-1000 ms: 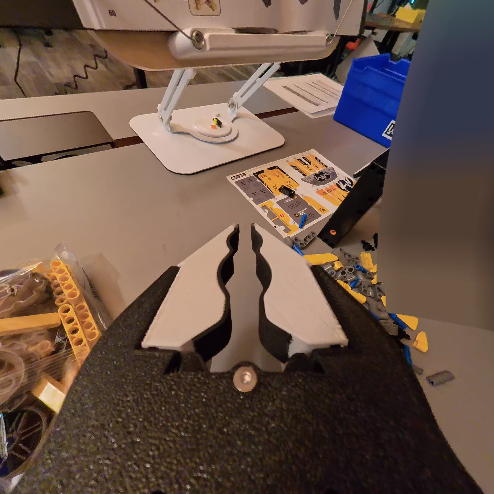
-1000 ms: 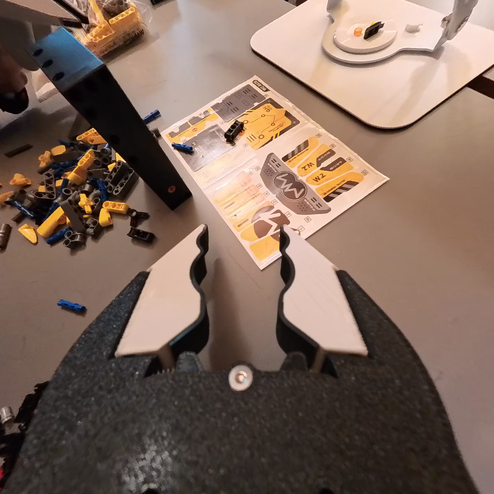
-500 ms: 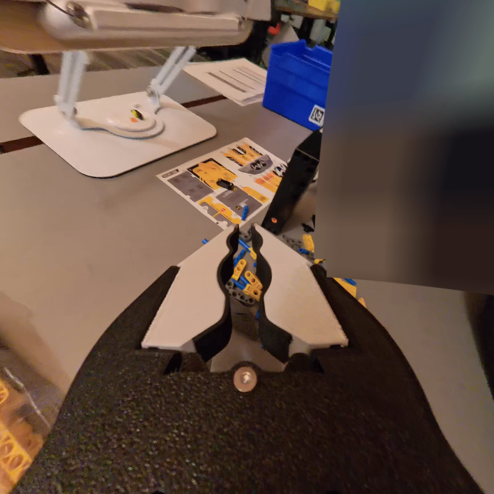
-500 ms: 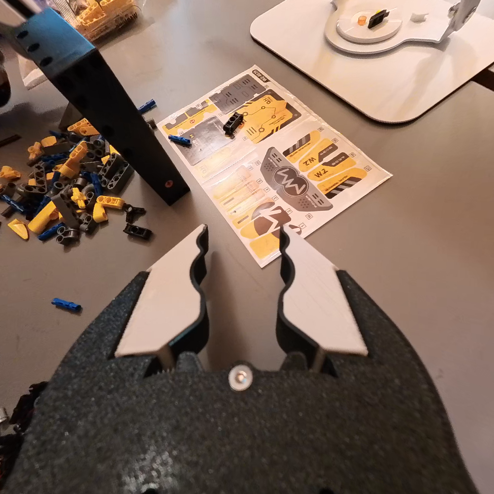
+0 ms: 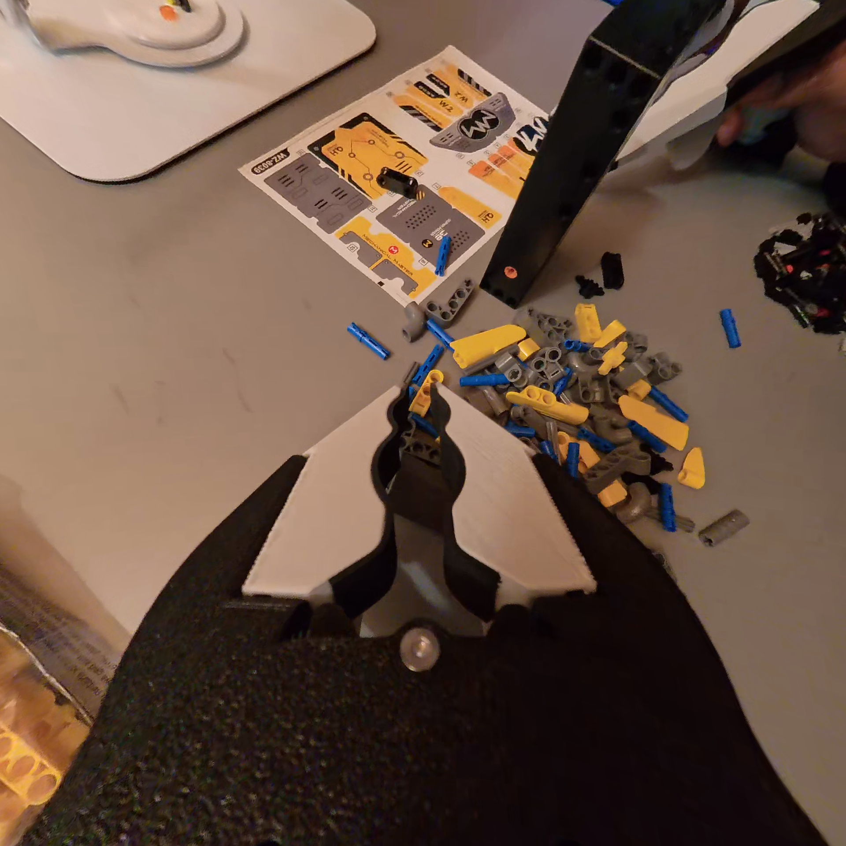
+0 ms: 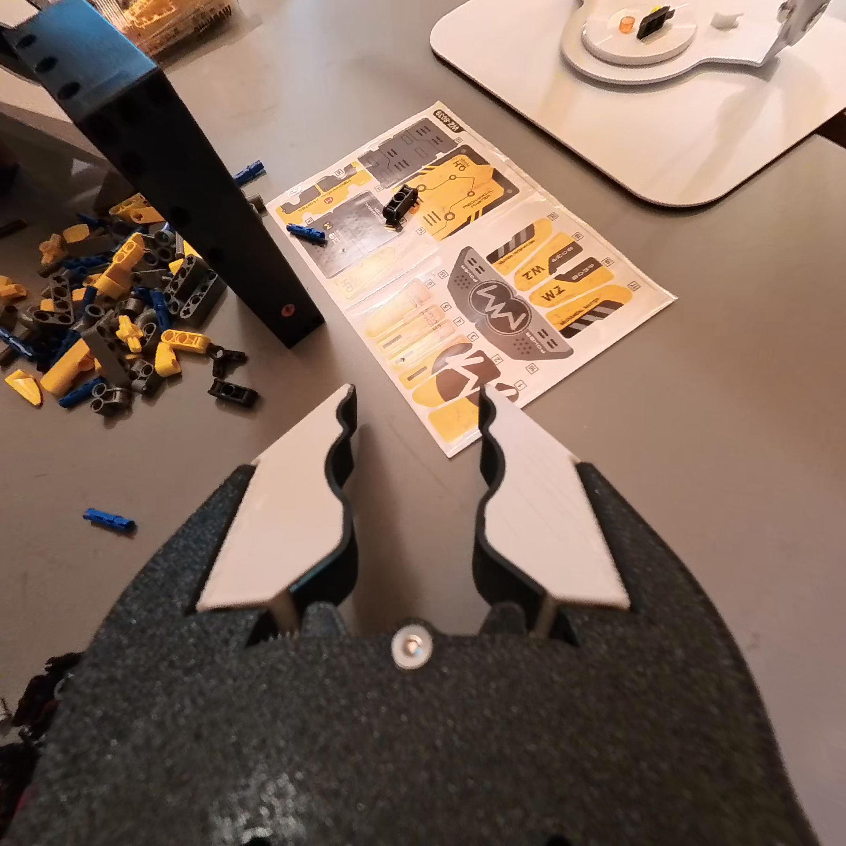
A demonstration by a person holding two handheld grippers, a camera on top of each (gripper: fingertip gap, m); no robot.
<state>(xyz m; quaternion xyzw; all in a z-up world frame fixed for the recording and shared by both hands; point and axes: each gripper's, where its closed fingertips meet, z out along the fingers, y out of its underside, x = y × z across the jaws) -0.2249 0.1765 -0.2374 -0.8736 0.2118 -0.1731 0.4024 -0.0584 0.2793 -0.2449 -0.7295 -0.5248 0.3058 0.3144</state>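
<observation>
Left gripper (image 5: 419, 393): angled down at the near edge of a loose heap of yellow, grey and blue plastic building pieces (image 5: 577, 412) on the grey table (image 5: 160, 343); jaws nearly together around a small yellow holed piece (image 5: 423, 393), grip uncertain. Right gripper (image 6: 416, 393): jaws spread, empty, tips at the near corner of the yellow-and-grey sticker sheet (image 6: 467, 284). On the sheet: 1 black connector (image 6: 399, 201), 1 blue pin (image 6: 306, 232). Beyond: white stand base (image 6: 641, 110).

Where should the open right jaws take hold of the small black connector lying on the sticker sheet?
Grip the black connector across its short width, coming straight down from above. It lies flat and alone on the sticker sheet, clear sheet on both long sides; the blue pin lies well apart. The right gripper is open.
</observation>
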